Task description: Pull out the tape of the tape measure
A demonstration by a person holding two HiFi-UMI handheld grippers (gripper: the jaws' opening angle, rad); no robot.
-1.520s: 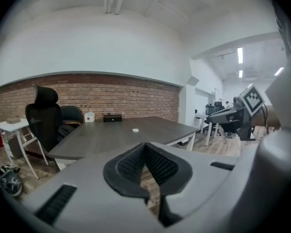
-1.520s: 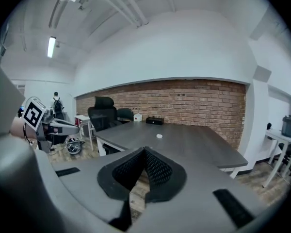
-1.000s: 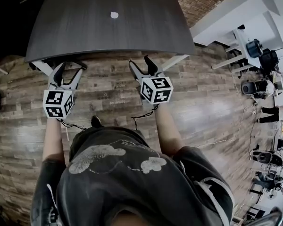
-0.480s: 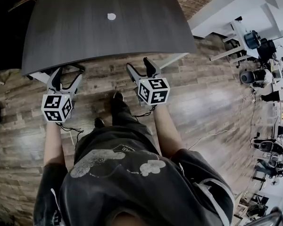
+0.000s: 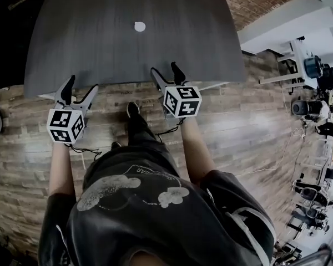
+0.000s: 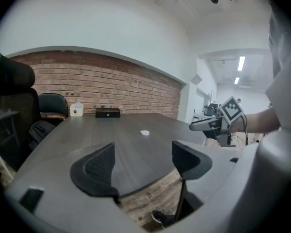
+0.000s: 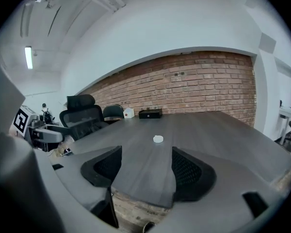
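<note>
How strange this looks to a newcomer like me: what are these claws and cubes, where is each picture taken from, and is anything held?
A person holds a two-jaw gripper in each hand: left gripper and right gripper; the marked cube on each is part of it. The head view looks down from the person's head; each gripper view looks along its own jaws. On the dark table lies a small white round thing, perhaps the tape measure; a black box and a white box sit at its far edge. Both pairs of jaws have just been opening and stand apart with nothing between them.
</note>
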